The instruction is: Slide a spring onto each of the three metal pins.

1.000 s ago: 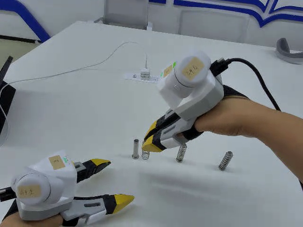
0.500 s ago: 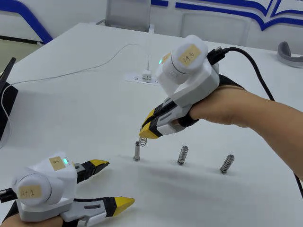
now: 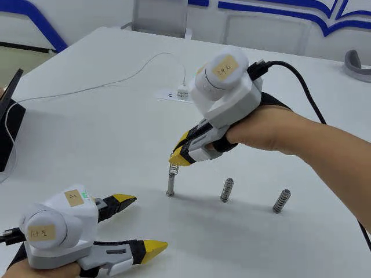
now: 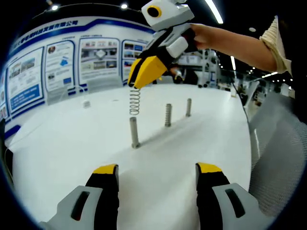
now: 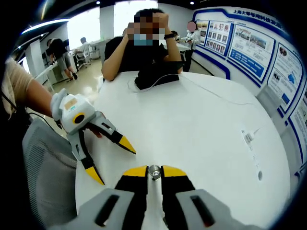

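Final pin: right gripper (image 3: 177,158), pinching a spring (image 3: 173,169), holds it at the tip of the bare pin (image 3: 170,186). The next move is probably to align it and slide it down. Left gripper (image 3: 145,223) rests spread, near the pin.

Three metal pins (image 3: 170,186) — and three springs (image 3: 226,190).

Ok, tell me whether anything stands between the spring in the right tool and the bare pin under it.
Nothing visible does. The spring hangs from the right tool straight over the bare pin, its lower end at the pin's top. The left tool lies open, well aside.
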### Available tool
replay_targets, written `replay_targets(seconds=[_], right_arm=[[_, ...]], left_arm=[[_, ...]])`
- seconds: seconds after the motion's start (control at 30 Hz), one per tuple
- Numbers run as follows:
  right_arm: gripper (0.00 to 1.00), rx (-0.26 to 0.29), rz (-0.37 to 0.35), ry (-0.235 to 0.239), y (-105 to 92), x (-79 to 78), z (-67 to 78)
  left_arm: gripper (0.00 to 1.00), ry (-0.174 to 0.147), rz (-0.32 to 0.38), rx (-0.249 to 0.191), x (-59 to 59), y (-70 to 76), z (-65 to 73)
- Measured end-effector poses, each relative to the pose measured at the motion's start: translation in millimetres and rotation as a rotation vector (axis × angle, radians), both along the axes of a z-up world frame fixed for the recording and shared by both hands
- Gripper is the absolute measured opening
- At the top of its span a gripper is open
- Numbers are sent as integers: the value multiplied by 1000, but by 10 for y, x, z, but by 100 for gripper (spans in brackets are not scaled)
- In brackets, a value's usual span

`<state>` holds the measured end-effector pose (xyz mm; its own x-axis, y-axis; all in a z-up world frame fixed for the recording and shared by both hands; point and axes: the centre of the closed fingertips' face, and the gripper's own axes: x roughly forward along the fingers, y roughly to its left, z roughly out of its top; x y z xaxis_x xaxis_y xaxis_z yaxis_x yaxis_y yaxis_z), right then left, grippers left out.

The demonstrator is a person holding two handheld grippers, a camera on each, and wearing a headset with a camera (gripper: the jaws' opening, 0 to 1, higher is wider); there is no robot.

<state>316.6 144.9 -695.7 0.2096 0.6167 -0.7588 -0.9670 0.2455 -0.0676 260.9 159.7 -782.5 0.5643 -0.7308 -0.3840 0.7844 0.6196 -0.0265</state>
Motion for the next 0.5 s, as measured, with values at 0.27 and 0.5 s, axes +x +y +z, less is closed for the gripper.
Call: replay_targets(seconds=[0.27, 0.5], right_arm=[[11, -5, -1, 12, 18, 19, -55], [11, -8, -1, 19, 25, 31, -88]], left_arm=[[66, 1, 3, 2, -4, 8, -4], [65, 1, 6, 2, -8, 15, -2]])
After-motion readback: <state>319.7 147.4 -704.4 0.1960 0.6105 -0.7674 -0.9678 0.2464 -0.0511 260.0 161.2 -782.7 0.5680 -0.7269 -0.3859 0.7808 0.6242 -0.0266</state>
